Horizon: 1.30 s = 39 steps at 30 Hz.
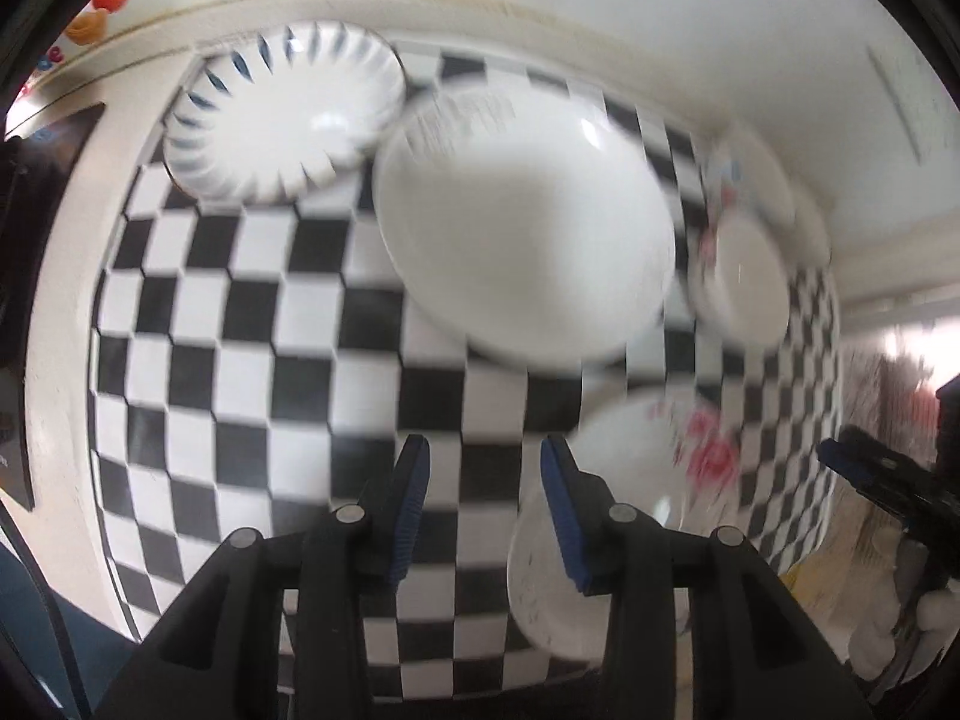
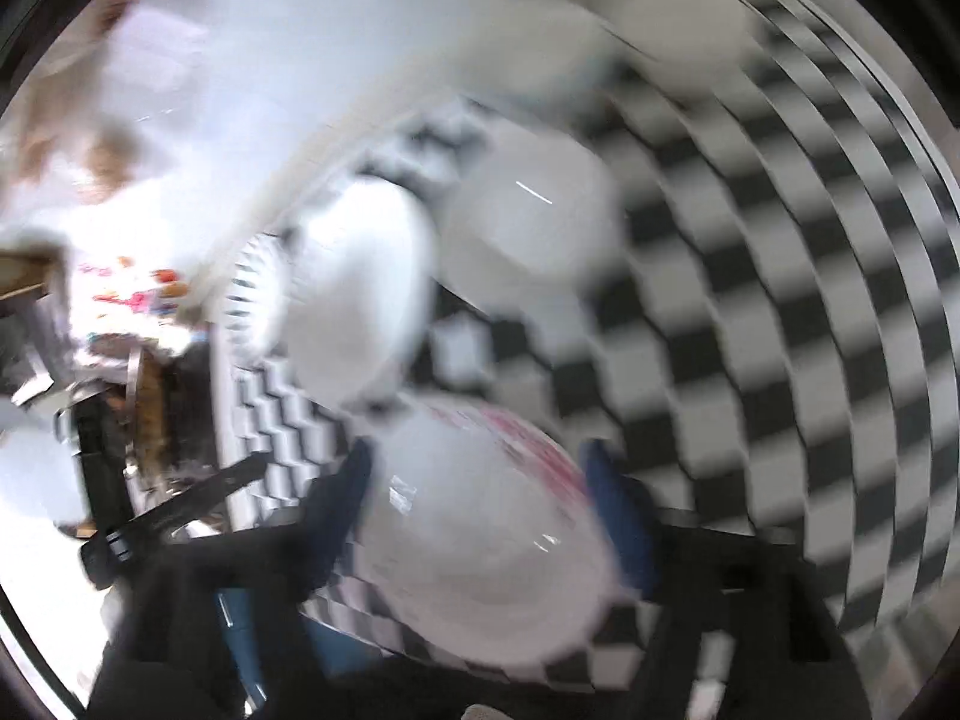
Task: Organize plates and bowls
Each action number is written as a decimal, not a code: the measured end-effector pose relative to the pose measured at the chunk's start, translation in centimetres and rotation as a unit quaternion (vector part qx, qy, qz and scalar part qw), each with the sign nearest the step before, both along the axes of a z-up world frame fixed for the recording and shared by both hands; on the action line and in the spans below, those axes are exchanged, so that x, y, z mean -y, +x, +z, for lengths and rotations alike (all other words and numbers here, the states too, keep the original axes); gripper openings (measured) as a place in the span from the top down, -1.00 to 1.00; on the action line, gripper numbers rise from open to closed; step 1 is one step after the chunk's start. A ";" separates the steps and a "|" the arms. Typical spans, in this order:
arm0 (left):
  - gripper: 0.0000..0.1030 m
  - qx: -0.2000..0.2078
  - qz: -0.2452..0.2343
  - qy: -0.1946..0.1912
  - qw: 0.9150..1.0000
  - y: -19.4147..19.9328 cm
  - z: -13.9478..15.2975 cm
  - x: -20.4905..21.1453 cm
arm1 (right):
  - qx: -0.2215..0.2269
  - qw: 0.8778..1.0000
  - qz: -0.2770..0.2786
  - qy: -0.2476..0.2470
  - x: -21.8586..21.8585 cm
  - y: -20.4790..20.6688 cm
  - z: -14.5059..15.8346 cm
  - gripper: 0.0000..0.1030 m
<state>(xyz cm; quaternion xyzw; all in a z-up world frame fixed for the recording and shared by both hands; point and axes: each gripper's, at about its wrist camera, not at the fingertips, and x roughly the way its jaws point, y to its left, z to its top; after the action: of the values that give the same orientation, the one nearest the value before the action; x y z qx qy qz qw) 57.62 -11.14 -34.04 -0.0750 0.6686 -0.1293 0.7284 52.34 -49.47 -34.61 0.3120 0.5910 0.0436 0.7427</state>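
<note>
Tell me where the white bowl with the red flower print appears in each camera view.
Left wrist: the white bowl with the red flower print sits lower right, beside the left tool's right finger.
Right wrist: the same bowl lies bottom centre, between the right tool's open fingers.
Shared landmark: the black-and-white checkered cloth.

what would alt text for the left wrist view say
The left gripper, jaws apart and empty, points down at a checkered cloth holding a plain white plate, a blue-striped ribbed bowl and a red-patterned bowl. The image is blurred.
</note>
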 end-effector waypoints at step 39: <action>0.47 -0.047 0.074 -0.012 0.996 10.7 -10.0 -0.2 | -0.120 0.961 0.227 -0.099 -8.1 24.4 -13.3 0.47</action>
<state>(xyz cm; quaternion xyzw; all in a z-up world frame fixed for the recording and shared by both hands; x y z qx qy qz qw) 68.32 -10.99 -44.02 -0.1395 0.6930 -0.0792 0.7029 76.77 -41.39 -47.89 0.0979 0.7324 0.1144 0.6640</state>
